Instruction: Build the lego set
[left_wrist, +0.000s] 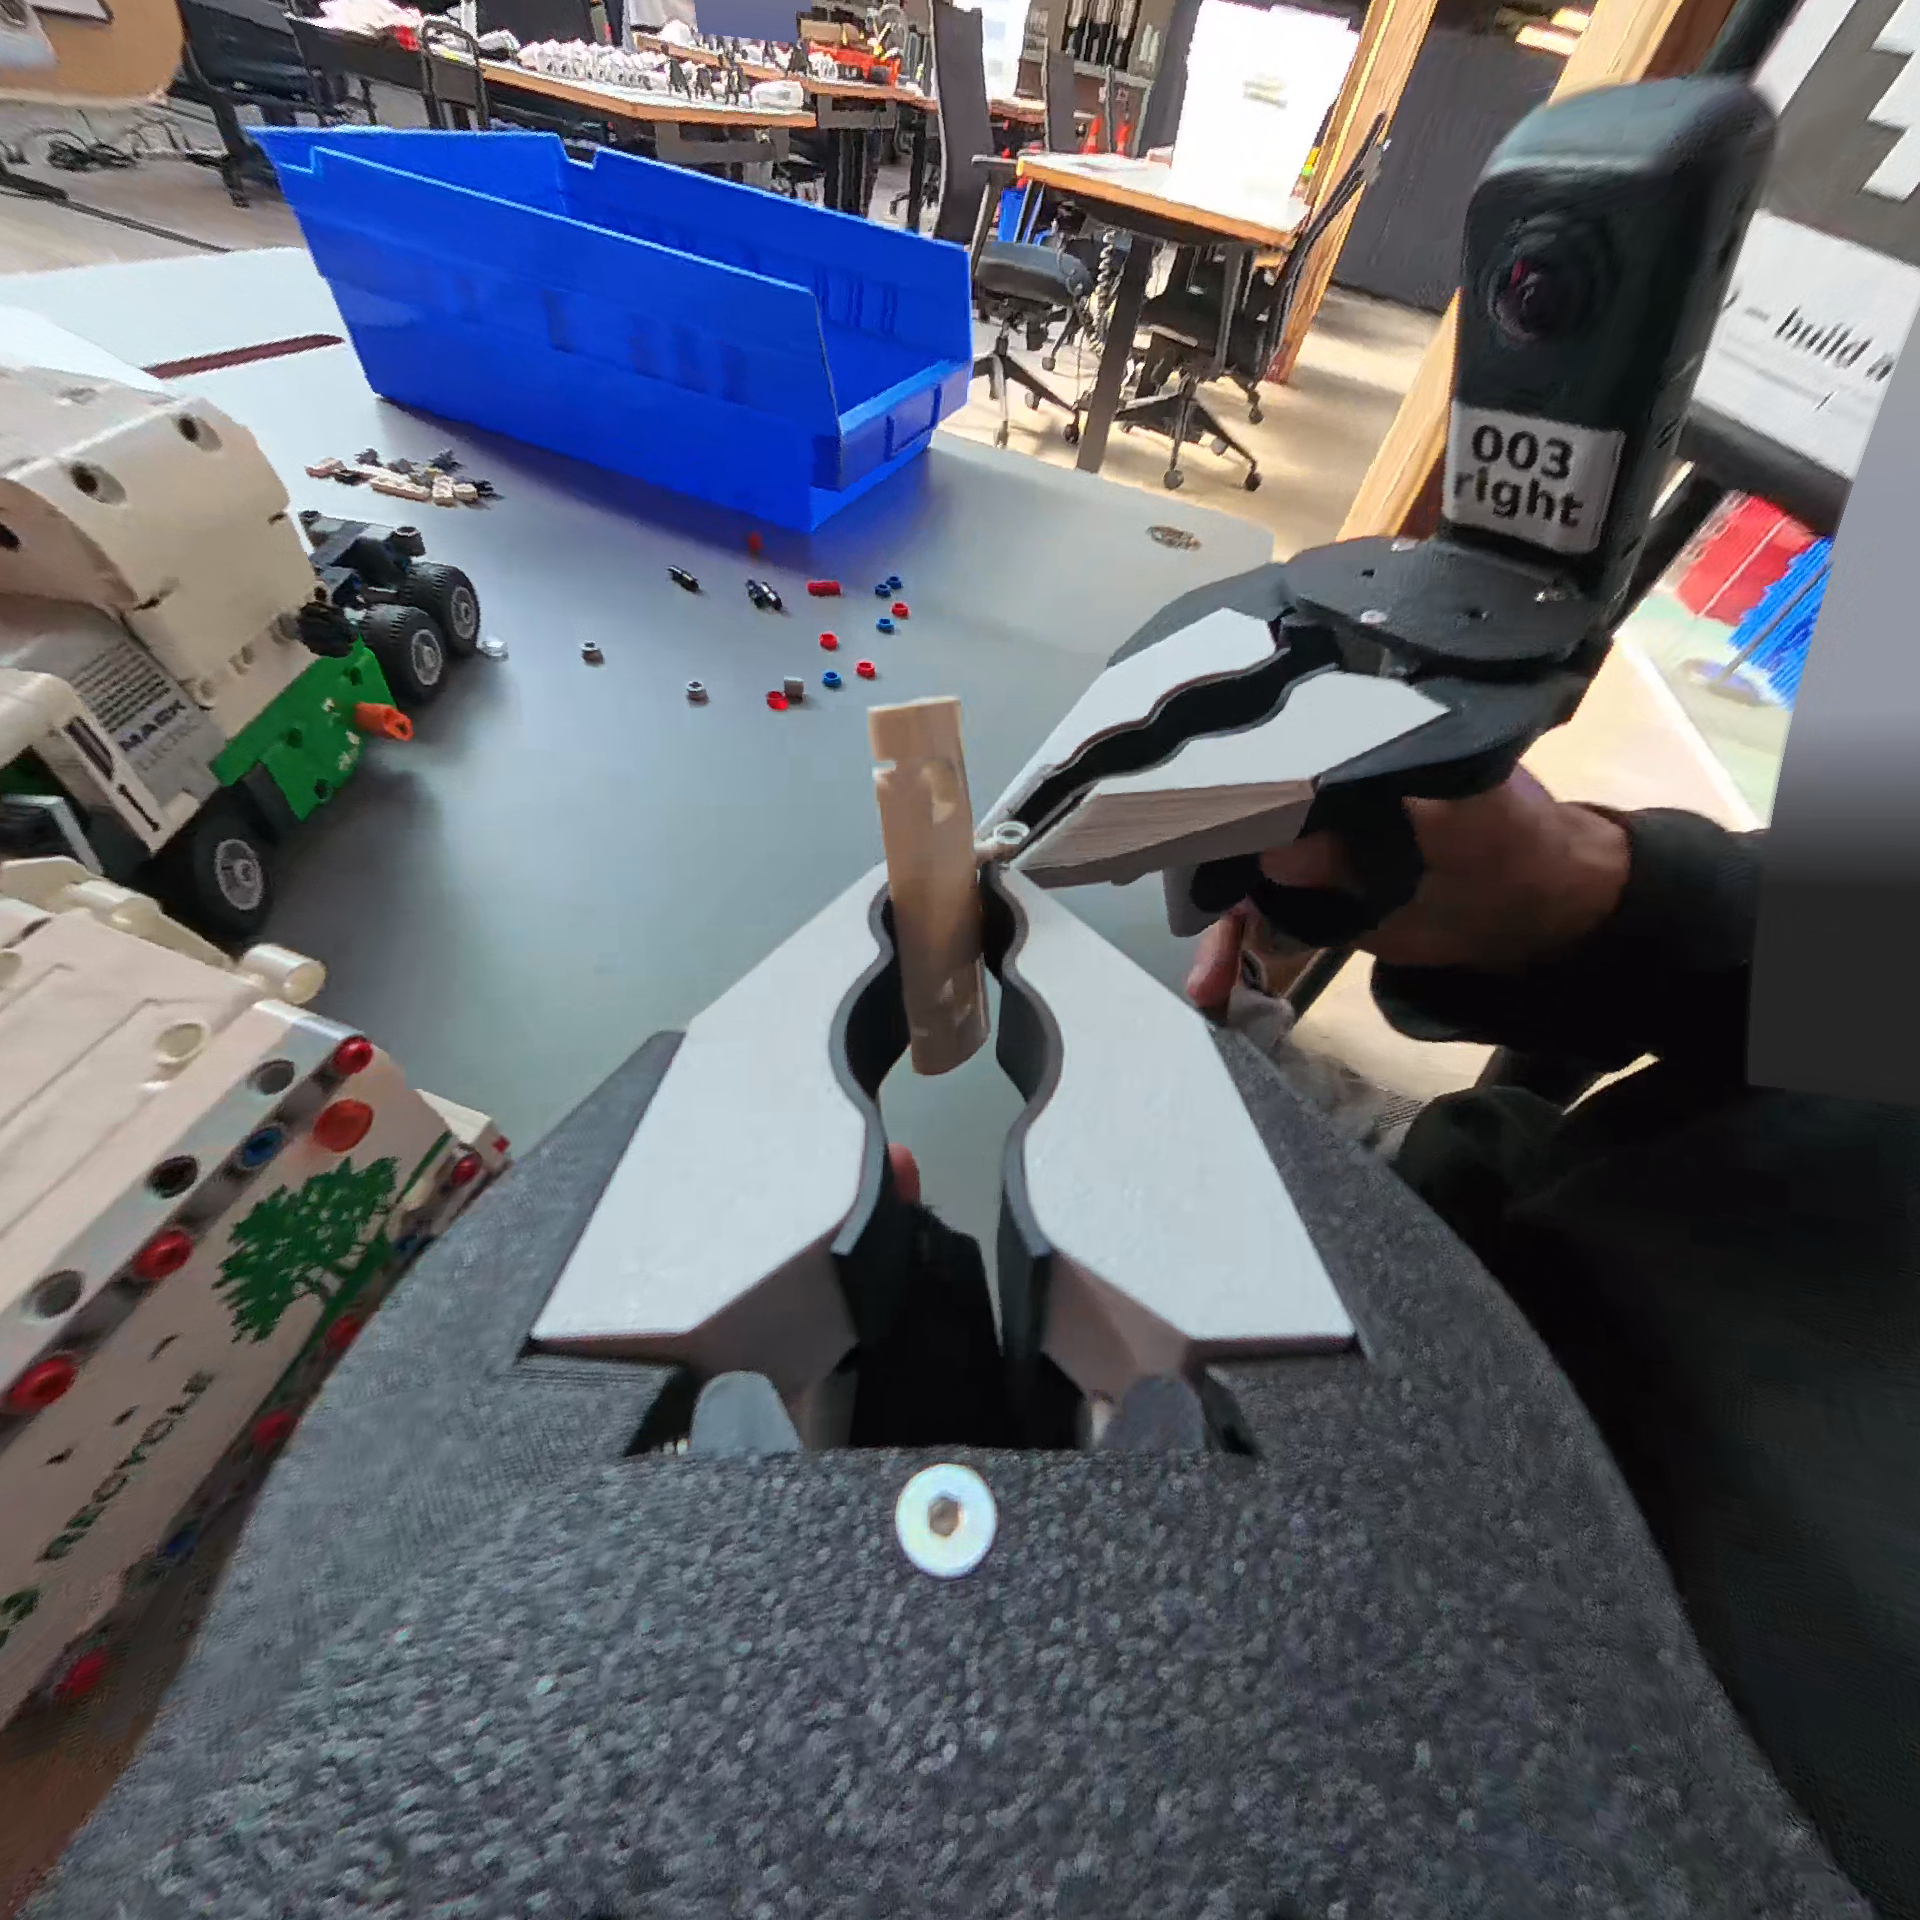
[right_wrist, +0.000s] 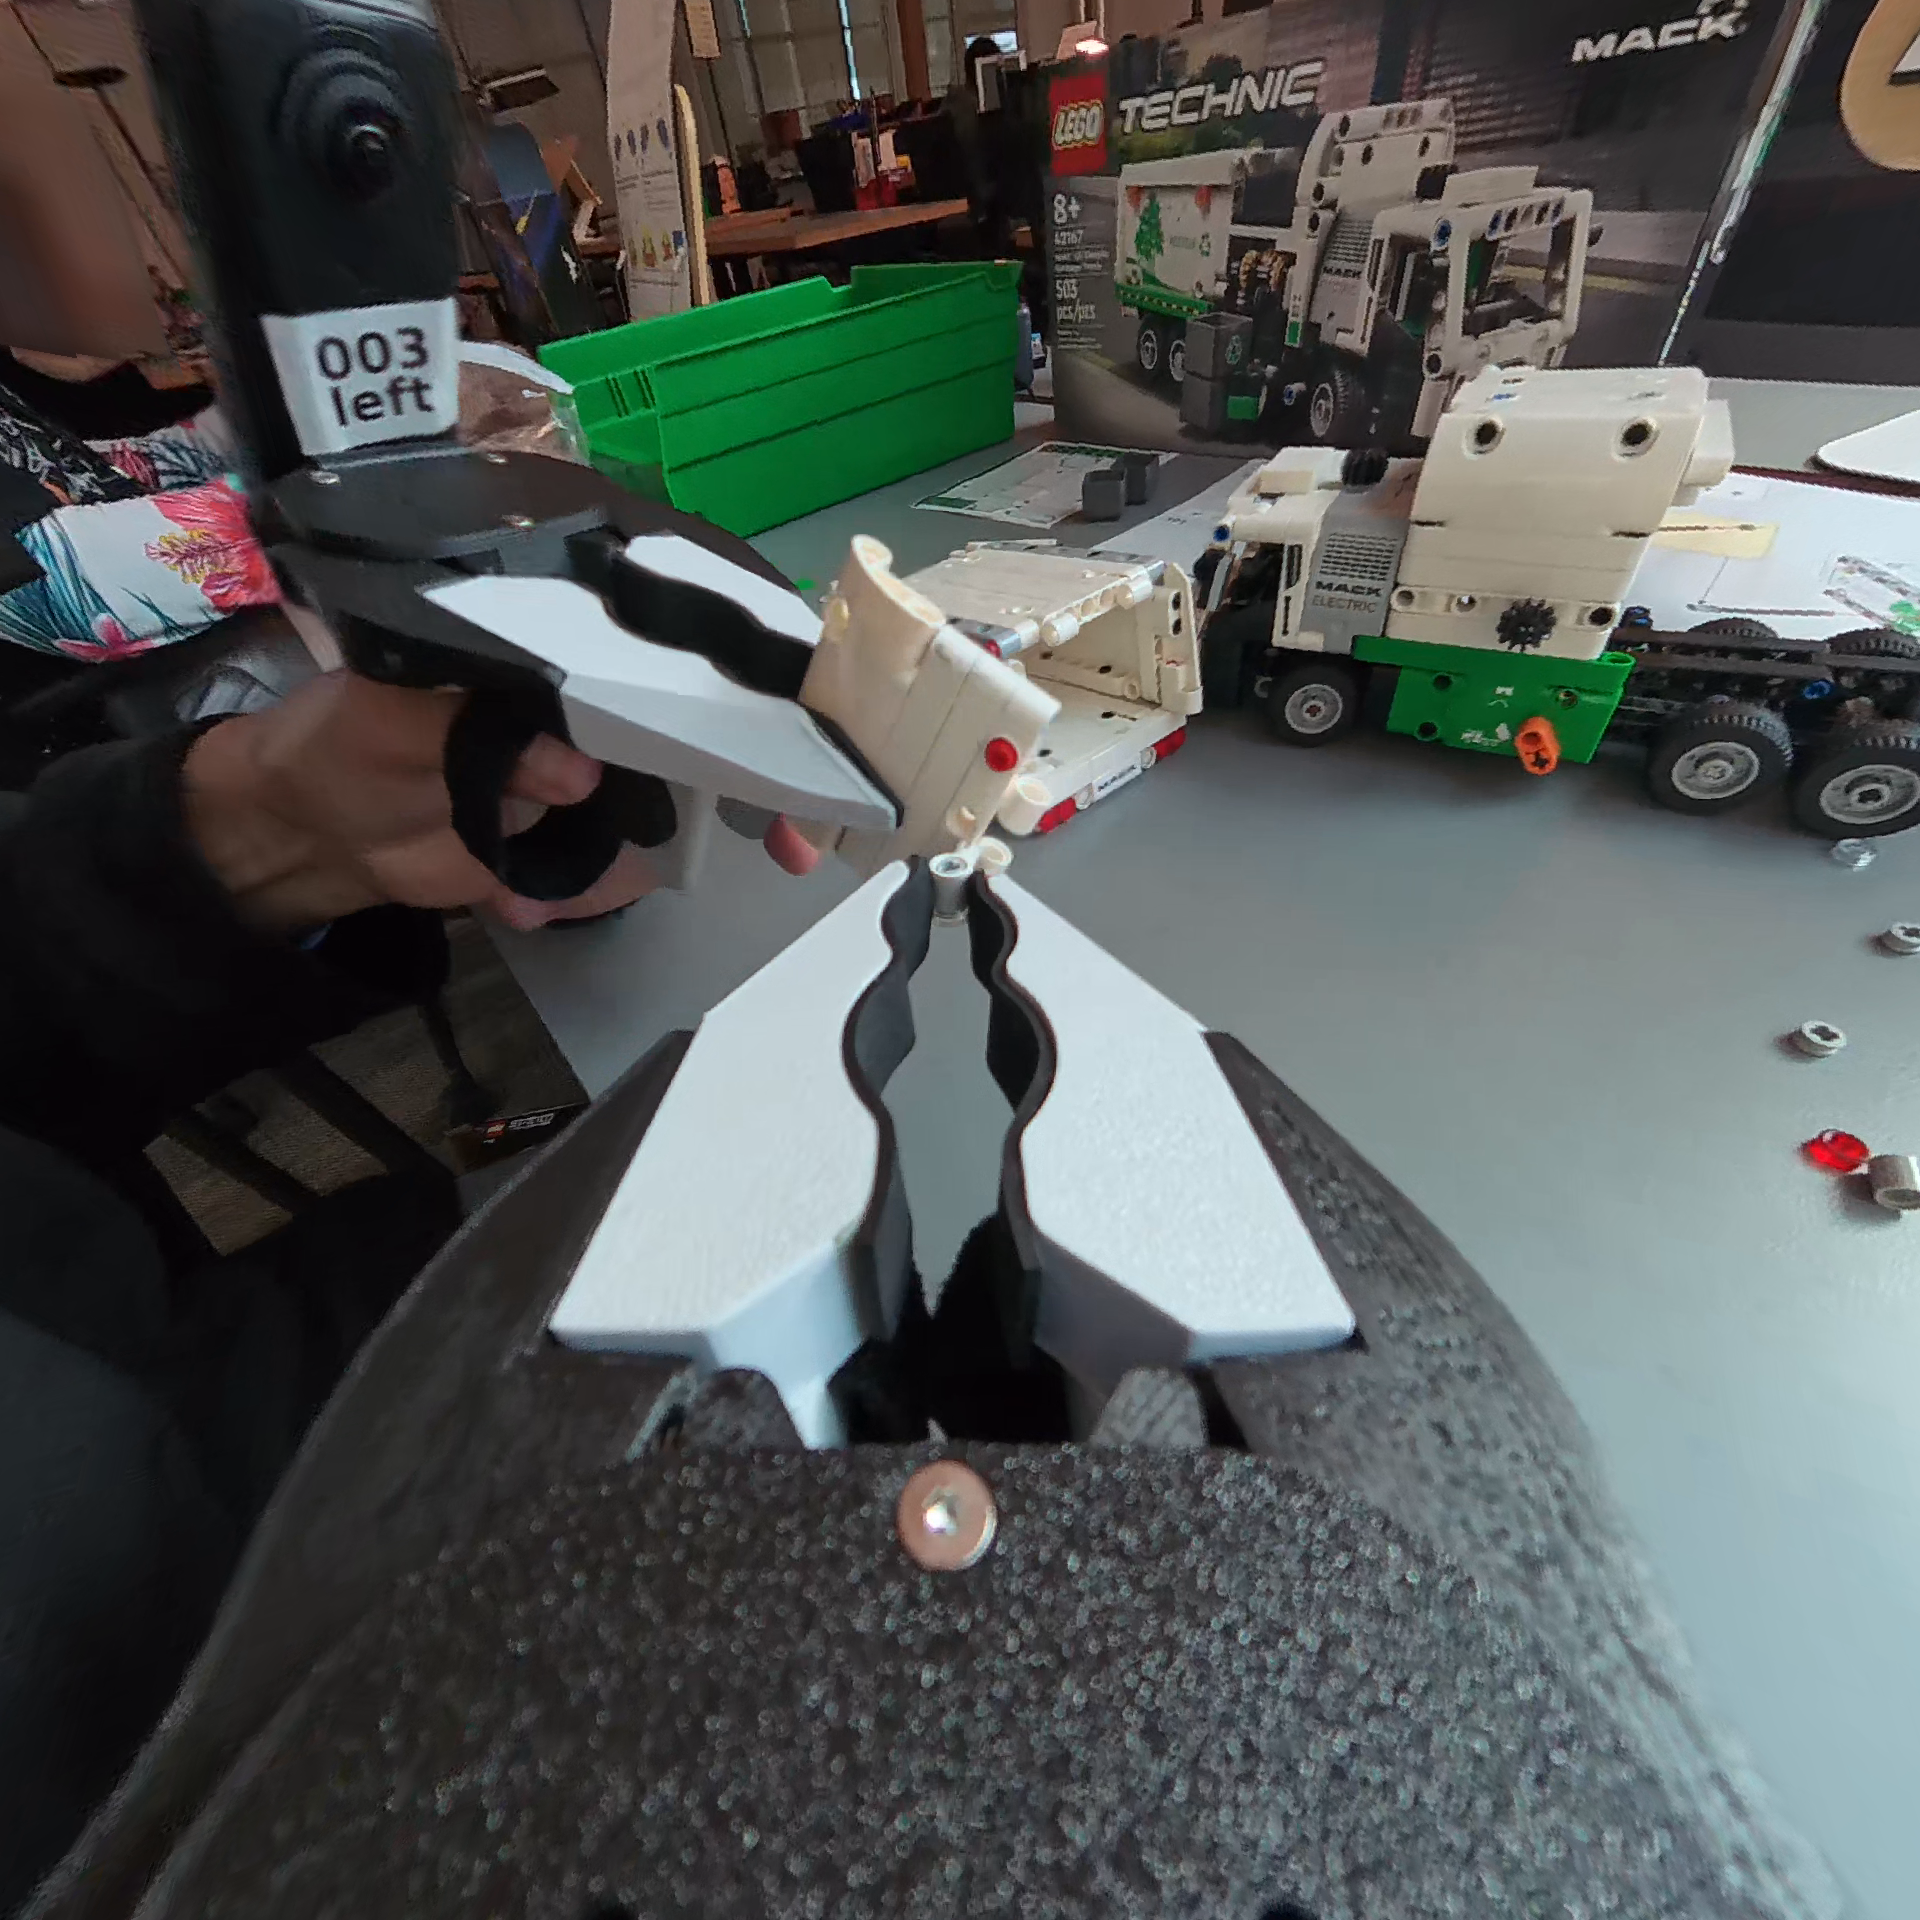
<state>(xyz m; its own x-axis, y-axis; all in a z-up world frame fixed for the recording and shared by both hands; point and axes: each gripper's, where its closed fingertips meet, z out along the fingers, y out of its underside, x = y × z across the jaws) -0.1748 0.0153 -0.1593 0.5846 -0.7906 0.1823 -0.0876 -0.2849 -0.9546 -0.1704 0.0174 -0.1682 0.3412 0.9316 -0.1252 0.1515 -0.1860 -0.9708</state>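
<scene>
Left gripper (left_wrist: 940, 914): jaws nearly closed, clamped on a cream-white panel assembly (left_wrist: 932, 883). In the left wrist view the assembly stands edge-on, slightly tilted, rising above the fingertips. The right wrist view shows its broad face (right_wrist: 925, 707), with a red pin near its lower edge.

Right gripper (right_wrist: 948, 899): jaws drawn almost together, pinching a small light-grey connector (right_wrist: 948, 883) at the very tips. The connector sits just at the lower corner of the assembly; whether it is already seated there cannot be told.

Both grippers meet above the grey table (left_wrist: 582, 831), near its front edge.

On the table: the partly built truck (right_wrist: 1475, 623), its white container body (right_wrist: 1081, 634) lying beside it, loose red, blue and grey small parts (left_wrist: 831, 644), a blue bin (left_wrist: 644, 322) and a green bin (right_wrist: 810, 384).
</scene>
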